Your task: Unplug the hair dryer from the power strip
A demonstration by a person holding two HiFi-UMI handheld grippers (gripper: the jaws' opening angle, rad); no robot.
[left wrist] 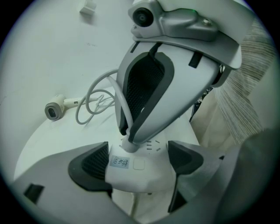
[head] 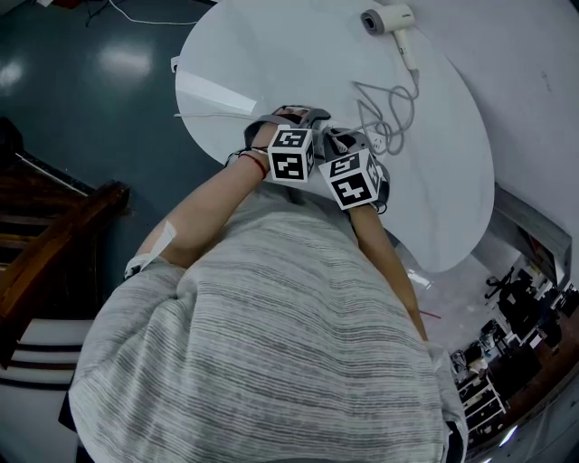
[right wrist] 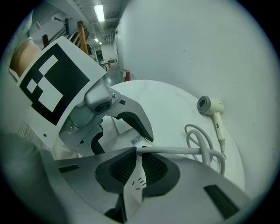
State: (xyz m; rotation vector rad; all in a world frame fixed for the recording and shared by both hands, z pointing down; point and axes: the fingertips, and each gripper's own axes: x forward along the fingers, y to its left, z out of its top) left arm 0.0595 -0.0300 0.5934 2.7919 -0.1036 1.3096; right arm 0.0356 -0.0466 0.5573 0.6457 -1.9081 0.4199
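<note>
At the near edge of the table point(head: 271, 54), your left tool point(left wrist: 139, 161) is clamped on the power strip point(left wrist: 144, 176) and your right tool point(right wrist: 137, 153) is squeezed shut on its plug point(left wrist: 127, 144); the hair dryer point(head: 387, 20) lies far across the table

— What's the floor like?
— A dark teal floor point(head: 72, 81), glossy, with pale patches of light mirrored in it at the upper left of the head view.
— And furniture?
— A round white worktop point(head: 271, 54) at top centre, and dark wooden furniture point(head: 54, 244) at the left edge. A plain white wall point(right wrist: 183, 39) fills the right gripper view, with ceiling strip lights point(right wrist: 99, 12) glowing at its upper left.
</note>
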